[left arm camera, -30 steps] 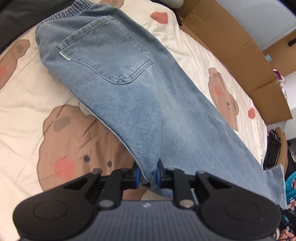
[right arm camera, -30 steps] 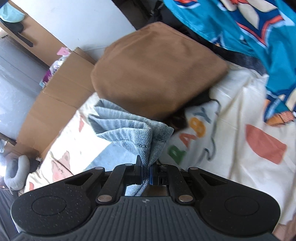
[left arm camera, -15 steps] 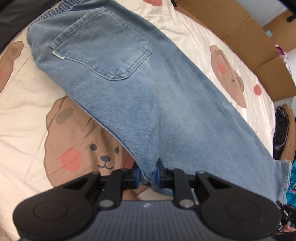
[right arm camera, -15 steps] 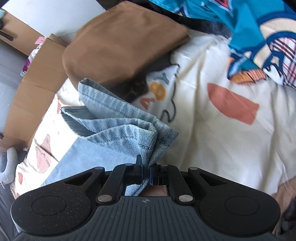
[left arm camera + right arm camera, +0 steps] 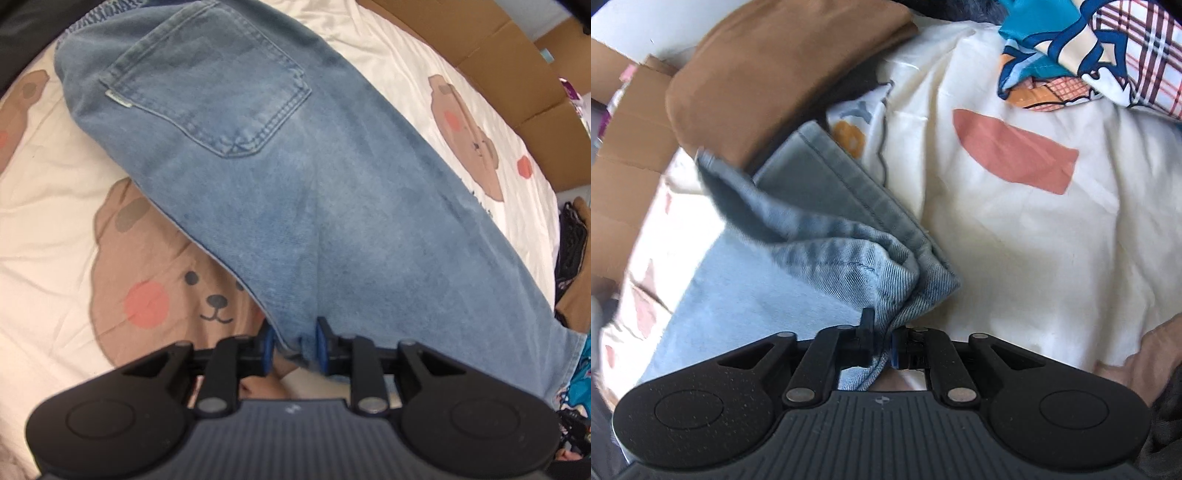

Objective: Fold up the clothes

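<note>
Light blue jeans (image 5: pixel 332 192) lie stretched across a cream bedsheet printed with bears, back pocket up, waistband at the top left. My left gripper (image 5: pixel 293 345) is shut on the near edge of the jeans around the crotch seam. In the right wrist view the bunched hem end of the jeans (image 5: pixel 849 251) is pinched in my right gripper (image 5: pixel 882 341), which is shut on it; the leg trails away to the lower left over the sheet.
A folded brown garment (image 5: pixel 768 62) lies just beyond the hem. A blue patterned cloth (image 5: pixel 1082 48) sits at the top right. Flattened cardboard (image 5: pixel 517 74) borders the far side of the bed. The bedsheet (image 5: pixel 1034 240) spreads to the right.
Both grippers have pulled back towards the near side with the jeans in them. The hem has moved away from under the brown garment, and the jeans lie longer and flatter.
</note>
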Demonstrator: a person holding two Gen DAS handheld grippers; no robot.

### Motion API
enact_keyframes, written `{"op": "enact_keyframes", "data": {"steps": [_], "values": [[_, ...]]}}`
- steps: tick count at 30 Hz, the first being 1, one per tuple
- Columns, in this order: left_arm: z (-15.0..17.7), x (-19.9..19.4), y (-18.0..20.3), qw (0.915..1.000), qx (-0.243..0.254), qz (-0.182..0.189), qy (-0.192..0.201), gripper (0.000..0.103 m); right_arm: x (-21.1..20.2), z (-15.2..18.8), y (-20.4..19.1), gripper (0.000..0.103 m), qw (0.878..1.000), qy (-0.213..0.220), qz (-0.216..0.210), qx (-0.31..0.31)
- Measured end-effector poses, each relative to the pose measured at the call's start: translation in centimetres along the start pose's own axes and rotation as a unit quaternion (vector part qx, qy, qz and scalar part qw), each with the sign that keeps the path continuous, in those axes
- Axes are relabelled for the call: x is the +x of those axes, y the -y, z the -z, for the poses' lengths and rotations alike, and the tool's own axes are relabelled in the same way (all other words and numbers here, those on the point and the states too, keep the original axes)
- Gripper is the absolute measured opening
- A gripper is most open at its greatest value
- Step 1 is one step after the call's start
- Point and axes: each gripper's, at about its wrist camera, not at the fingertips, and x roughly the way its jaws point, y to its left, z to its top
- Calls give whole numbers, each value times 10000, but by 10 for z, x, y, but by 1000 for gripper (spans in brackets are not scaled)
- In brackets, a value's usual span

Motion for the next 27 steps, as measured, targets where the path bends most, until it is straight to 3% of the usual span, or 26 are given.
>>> {"op": "enact_keyframes", "data": {"steps": [3, 11, 12, 19, 27], "values": [[-3, -13, -2, 9997, -27, 82, 210, 25, -2, -1, 2, 17, 9999, -8, 129, -62], [-20, -35, 14, 9981, 186, 158, 567, 27, -15, -7, 2, 22, 9990, 48, 290, -348], [-24, -36, 16, 9979, 219, 153, 592, 28, -17, -8, 2, 28, 9988, 60, 304, -382], [-55, -32, 39, 9963, 422, 152, 732, 31, -28, -13, 17, 28, 9959, 137, 861, -237], [-78, -19, 71, 9935, 841, 97, 767, 40, -19, -55, -11, 31, 9920, 500, 356, -1099]]}}
